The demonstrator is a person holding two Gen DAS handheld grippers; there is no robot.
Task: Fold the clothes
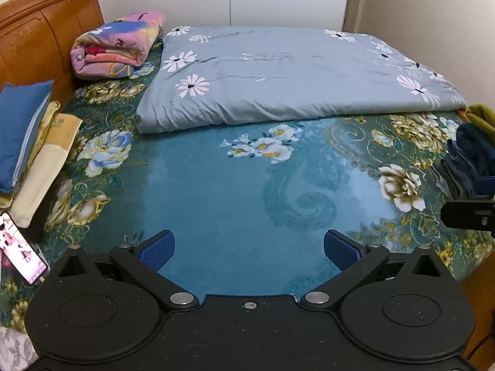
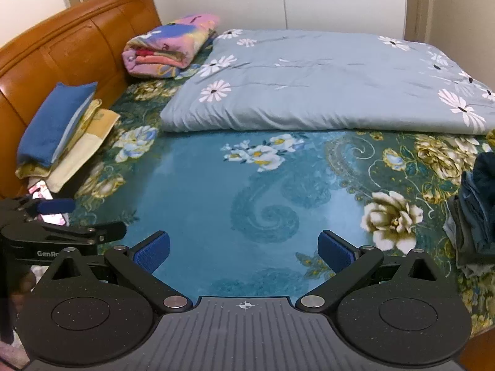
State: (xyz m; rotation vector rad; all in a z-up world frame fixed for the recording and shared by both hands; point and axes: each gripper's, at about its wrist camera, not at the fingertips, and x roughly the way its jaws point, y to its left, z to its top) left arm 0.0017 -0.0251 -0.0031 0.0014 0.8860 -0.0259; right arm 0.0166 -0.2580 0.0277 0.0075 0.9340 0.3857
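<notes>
Bedroom, teal floral bedspread point(image 2: 201, 185) kept bare for folding; dark crumpled clothes pile point(image 2: 478, 204) parked right; left gripper point(image 1: 249, 249), right gripper point(image 2: 244, 249) held spread, nothing pinched.

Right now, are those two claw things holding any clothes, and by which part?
Nothing is held. The left gripper and right gripper are both open over the bedspread; the dark clothes lie untouched.

Even, bright indoor light, sheen on the bedspread point(image 1: 235, 191), fisheye-curved edges.
</notes>
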